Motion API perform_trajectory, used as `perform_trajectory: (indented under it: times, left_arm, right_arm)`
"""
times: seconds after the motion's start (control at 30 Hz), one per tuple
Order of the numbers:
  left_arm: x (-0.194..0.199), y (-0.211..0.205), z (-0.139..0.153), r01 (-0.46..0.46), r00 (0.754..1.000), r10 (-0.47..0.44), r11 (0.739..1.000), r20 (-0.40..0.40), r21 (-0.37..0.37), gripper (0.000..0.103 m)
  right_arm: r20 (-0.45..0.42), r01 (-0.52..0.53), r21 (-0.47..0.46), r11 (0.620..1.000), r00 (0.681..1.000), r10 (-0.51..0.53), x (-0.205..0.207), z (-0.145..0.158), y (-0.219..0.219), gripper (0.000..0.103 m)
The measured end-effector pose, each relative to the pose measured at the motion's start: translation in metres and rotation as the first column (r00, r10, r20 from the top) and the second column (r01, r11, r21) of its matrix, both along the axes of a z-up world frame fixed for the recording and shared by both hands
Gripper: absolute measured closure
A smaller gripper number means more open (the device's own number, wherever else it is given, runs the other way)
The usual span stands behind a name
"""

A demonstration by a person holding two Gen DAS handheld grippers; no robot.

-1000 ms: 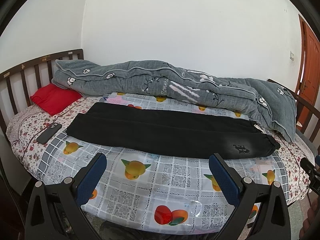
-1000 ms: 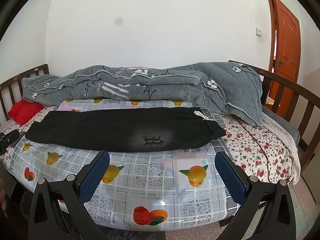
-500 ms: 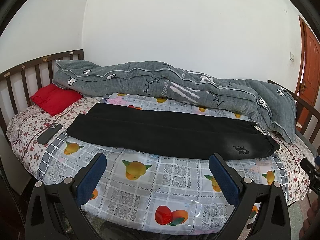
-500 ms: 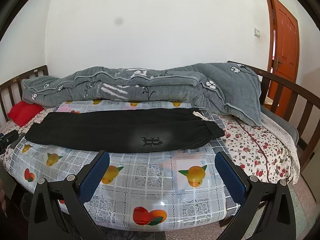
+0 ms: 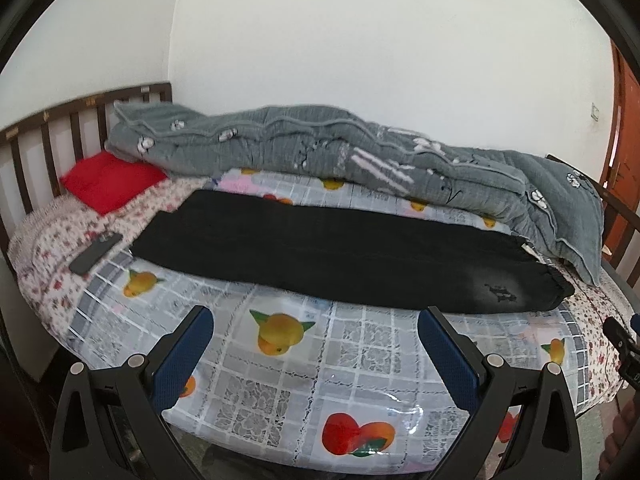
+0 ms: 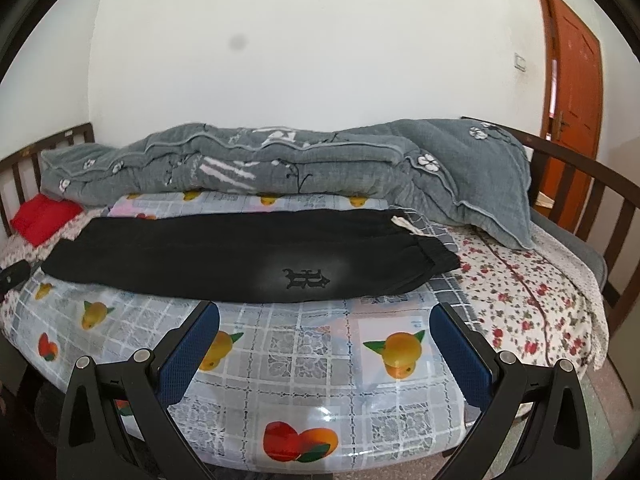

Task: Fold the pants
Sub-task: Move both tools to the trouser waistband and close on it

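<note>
A red pillow [image 5: 110, 186] sits at the left end of the bed. A phone [image 5: 95, 254] lies nearby. Long black pants [image 5: 340, 252] lie flat across the fruit-print cover [image 5: 360, 360]. The left gripper [image 5: 316, 344] and the right gripper [image 6: 325, 340] are both spread wide, holding nothing.

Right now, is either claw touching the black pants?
Apart. In both wrist views, fruit-print cloth shows between the open left claw and right claw and the pants.

Only a black gothic-style emblem on pants [image 6: 248, 256]; letters not legible.
</note>
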State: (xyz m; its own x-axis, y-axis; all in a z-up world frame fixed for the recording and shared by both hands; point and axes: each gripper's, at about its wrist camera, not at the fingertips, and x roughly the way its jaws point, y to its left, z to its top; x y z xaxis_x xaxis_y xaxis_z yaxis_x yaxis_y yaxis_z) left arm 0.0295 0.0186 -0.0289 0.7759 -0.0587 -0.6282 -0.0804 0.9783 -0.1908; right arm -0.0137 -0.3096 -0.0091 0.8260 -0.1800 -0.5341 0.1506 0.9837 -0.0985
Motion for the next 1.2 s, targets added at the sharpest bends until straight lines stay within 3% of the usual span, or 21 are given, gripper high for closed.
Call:
perform_trajectory:
  times: [0.07, 0.17, 0.23, 0.37, 0.4, 0.47, 0.67, 0.8, 0.93, 1.2]
  left_arm:
    - [0.010, 0.006, -0.016, -0.001, 1.000, 0.000, 1.000, 0.028, 0.027, 0.000]
    - [0.030, 0.020, -0.048, 0.014, 0.999, -0.013, 1.000, -0.043, 0.018, 0.010]
    - [0.037, 0.029, -0.065, 0.000, 0.998, 0.003, 0.999, -0.071, 0.044, 0.010]
    - [0.059, 0.053, -0.100, -0.016, 0.991, 0.024, 0.998, -0.135, 0.060, 0.011]
    - [0.064, 0.058, -0.105, -0.020, 0.990, 0.026, 0.999, -0.136, 0.046, 0.011]
    - [0.074, 0.073, -0.117, -0.039, 0.989, 0.040, 0.999, -0.145, 0.011, 0.023]
    - [0.107, 0.115, -0.145, -0.121, 0.984, 0.100, 0.983, -0.149, -0.136, 0.025]
    - [0.122, 0.124, -0.149, -0.123, 0.988, 0.104, 0.975, -0.111, -0.183, 0.025]
    - [0.137, 0.124, -0.155, -0.125, 0.988, 0.105, 0.972, -0.110, -0.198, 0.024]
    - [0.156, 0.121, -0.154, -0.145, 0.984, 0.128, 0.980, -0.122, -0.138, 0.024]
  right_arm:
    - [-0.012, -0.005, -0.012, 1.000, 1.000, 0.004, 0.008, -0.013, 0.000, 0.000]
    - [-0.041, 0.002, -0.013, 1.000, 0.999, -0.003, 0.025, -0.037, -0.005, 0.000]
    - [-0.065, 0.005, 0.022, 1.000, 0.998, -0.004, 0.036, -0.052, -0.012, 0.001]
    - [-0.129, 0.021, 0.049, 0.999, 0.992, -0.014, 0.061, -0.082, -0.027, 0.013]
    - [-0.141, 0.031, 0.045, 0.999, 0.990, -0.024, 0.067, -0.088, -0.030, 0.014]
    - [-0.158, 0.043, 0.057, 0.997, 0.987, -0.033, 0.080, -0.099, -0.039, 0.015]
    - [-0.199, 0.097, 0.113, 0.989, 0.977, -0.074, 0.114, -0.123, -0.065, 0.023]
    - [-0.257, 0.132, 0.174, 0.976, 0.963, -0.085, 0.140, -0.140, -0.079, 0.030]
    - [-0.254, 0.138, 0.159, 0.978, 0.963, -0.094, 0.153, -0.146, -0.080, 0.030]
    - [-0.277, 0.129, 0.168, 0.977, 0.958, -0.079, 0.171, -0.149, -0.076, 0.030]
